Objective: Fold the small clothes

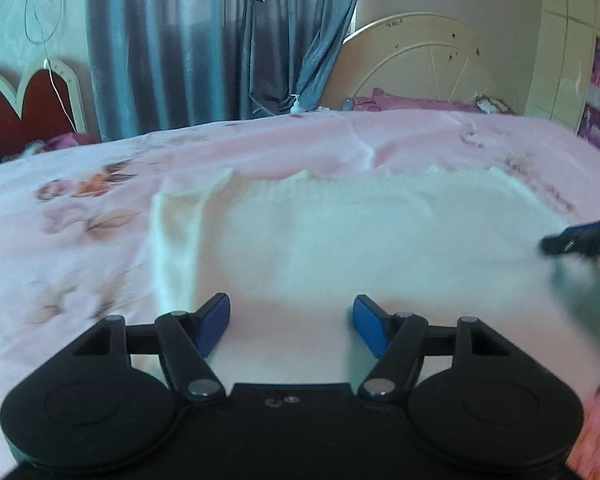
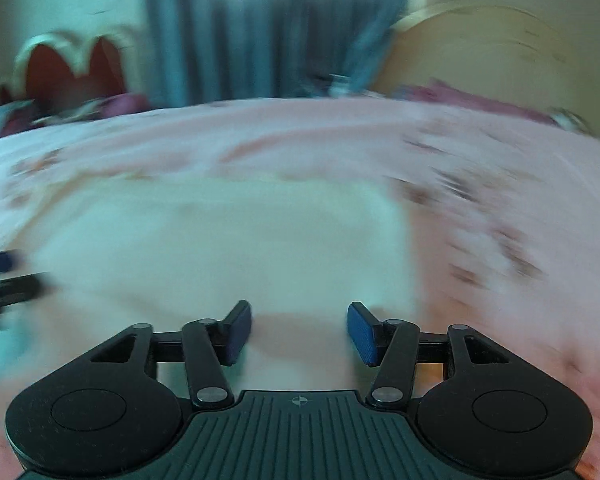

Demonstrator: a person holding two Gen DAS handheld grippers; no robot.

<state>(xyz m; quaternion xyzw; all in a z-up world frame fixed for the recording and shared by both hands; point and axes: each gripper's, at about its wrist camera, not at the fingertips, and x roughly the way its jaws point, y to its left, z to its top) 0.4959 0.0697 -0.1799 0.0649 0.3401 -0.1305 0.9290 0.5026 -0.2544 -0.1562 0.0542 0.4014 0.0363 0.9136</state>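
White garment flat mid-bed, one sleeve turned in; remaining folds outstanding. Left gripper and right gripper: jaws open, empty.

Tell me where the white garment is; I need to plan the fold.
The white garment lies flat mid-frame on the pink bedsheet in both wrist views, just ahead of both open grippers.

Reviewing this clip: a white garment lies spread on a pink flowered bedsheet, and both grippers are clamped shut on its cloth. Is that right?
Not quite. The white garment does lie on the pink flowered bedsheet, but neither gripper grips it. The left wrist view shows the left gripper with its jaws apart and nothing between them; the right wrist view shows the same for the right gripper.
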